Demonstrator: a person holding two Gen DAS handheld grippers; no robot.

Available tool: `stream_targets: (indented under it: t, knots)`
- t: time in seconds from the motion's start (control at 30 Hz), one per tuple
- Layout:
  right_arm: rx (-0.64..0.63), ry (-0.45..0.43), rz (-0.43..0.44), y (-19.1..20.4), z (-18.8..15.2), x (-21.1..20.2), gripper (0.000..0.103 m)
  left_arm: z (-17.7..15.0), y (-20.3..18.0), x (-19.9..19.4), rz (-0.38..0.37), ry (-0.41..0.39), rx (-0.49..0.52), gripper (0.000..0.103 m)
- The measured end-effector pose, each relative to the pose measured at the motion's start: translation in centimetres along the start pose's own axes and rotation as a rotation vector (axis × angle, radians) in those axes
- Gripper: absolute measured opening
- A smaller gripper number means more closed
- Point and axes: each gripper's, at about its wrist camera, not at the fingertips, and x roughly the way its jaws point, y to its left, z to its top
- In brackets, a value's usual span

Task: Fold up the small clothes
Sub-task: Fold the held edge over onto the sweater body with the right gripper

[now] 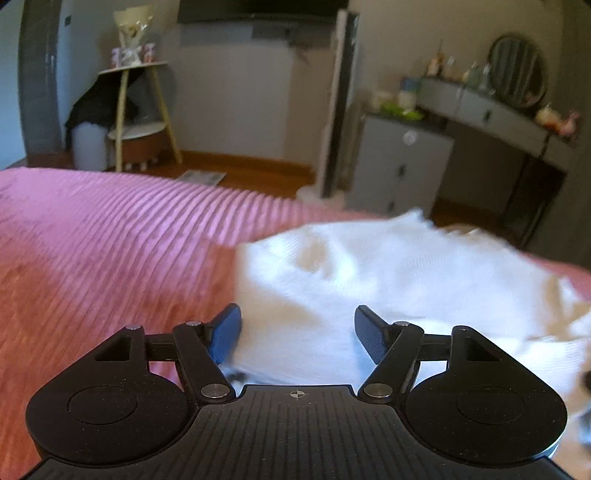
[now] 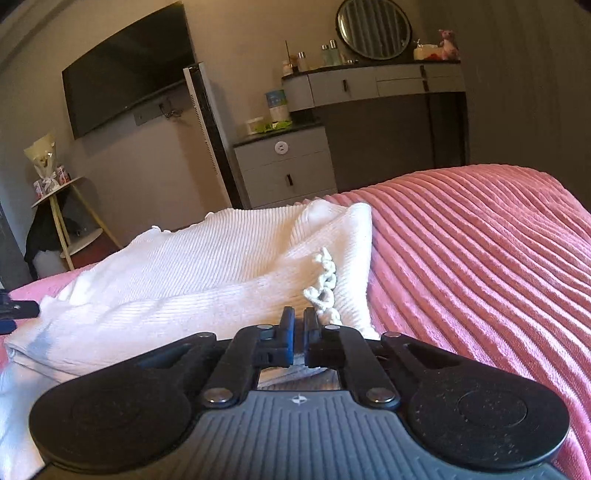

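A white ribbed garment (image 1: 388, 266) lies crumpled on the pink ribbed bedspread (image 1: 110, 240). In the left wrist view, which is blurred, my left gripper (image 1: 297, 314) hovers open over the garment's left part, and its blue pads (image 1: 225, 336) hold nothing. In the right wrist view the garment (image 2: 203, 266) is folded in layers, with a knotted white cord (image 2: 323, 280) at its right edge. My right gripper (image 2: 299, 314) is shut at the garment's near edge, with a thin shaded bit of cloth pinched between the pads. A piece of the left gripper (image 2: 16, 308) shows at the far left.
The bedspread (image 2: 480, 258) stretches wide to the right of the garment. Beyond the bed's far edge stand a grey drawer unit (image 2: 284, 166), a dressing table with a round mirror (image 2: 373, 29), a wall-mounted TV (image 2: 125, 77) and a small round side table (image 1: 136, 107).
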Motion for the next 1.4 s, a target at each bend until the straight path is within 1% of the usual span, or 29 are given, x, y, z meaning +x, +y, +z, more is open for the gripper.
stream_targets:
  t: [0.03,0.07,0.1,0.13,0.17,0.23,0.27,0.4,0.5,0.7,0.9,0.93,1.0,1.03,1.13,1.2,1.3,1.37,1.4]
  knots:
    - [-0.001,0.002,-0.005,0.0,0.0,0.0,0.002,-0.2,0.3,1.0,0.028,0.036,0.007,0.071]
    - [-0.005,0.003,-0.012,-0.1,0.1,0.1,0.000,-0.6,0.7,1.7,0.040,0.074,0.004,0.072]
    - [-0.007,0.002,-0.022,-0.1,0.1,0.1,0.000,-1.2,1.3,2.2,0.024,0.084,-0.012,0.075]
    - [-0.011,0.002,-0.035,0.0,0.1,0.2,0.000,-1.8,1.9,2.1,0.005,0.056,-0.021,0.076]
    - [-0.021,0.000,-0.042,0.1,0.1,0.2,0.000,-2.2,2.0,1.9,-0.005,0.040,0.010,0.076]
    - [-0.035,-0.001,-0.051,0.3,0.1,0.2,0.000,-2.3,1.9,1.4,-0.004,0.026,0.071,0.076]
    - [-0.039,0.000,-0.053,0.3,0.0,0.2,0.000,-2.3,2.1,1.2,-0.010,0.029,0.078,0.076]
    - [-0.035,0.002,-0.051,0.3,0.1,0.3,0.000,-2.4,3.1,0.9,-0.040,0.033,0.071,0.075]
    - [-0.037,0.004,-0.050,0.3,0.2,0.3,0.000,-2.2,2.7,0.6,-0.023,0.031,0.082,0.075]
    - [-0.034,0.003,-0.047,0.1,-0.1,0.5,0.000,-1.8,3.1,0.8,-0.029,0.045,0.070,0.076]
    - [-0.031,-0.008,-0.037,-0.1,-0.5,0.7,0.000,-1.5,2.8,0.6,-0.011,0.056,0.072,0.076]
    - [-0.029,-0.010,-0.035,-0.1,-0.6,0.6,0.000,-1.6,2.9,0.3,-0.007,0.059,0.066,0.077]
    - [-0.020,-0.015,-0.027,-0.3,-0.6,0.6,0.000,-1.7,3.3,-0.5,0.045,0.066,0.053,0.091]
    - [-0.013,-0.019,-0.021,-0.4,-0.7,0.5,0.000,-1.9,3.7,-1.0,0.057,0.065,0.043,0.092]
    - [-0.013,-0.034,-0.019,-0.5,-1.0,0.5,0.000,-2.9,5.3,-3.6,0.030,0.082,0.014,0.091]
    - [-0.028,-0.047,-0.027,-0.2,-1.3,0.6,0.000,-4.1,5.8,-5.6,0.014,0.101,0.053,0.090]
    - [-0.026,-0.069,-0.019,-0.4,-1.9,0.6,0.000,-6.8,7.0,-8.7,-0.033,0.127,0.076,0.090]
    - [-0.009,-0.076,-0.004,-0.8,-1.9,0.5,0.000,-8.6,8.1,-10.4,-0.063,0.164,0.043,0.090]
    - [-0.006,-0.078,-0.001,-0.9,-1.9,0.4,0.000,-9.4,8.6,-11.1,-0.089,0.188,0.024,0.090]
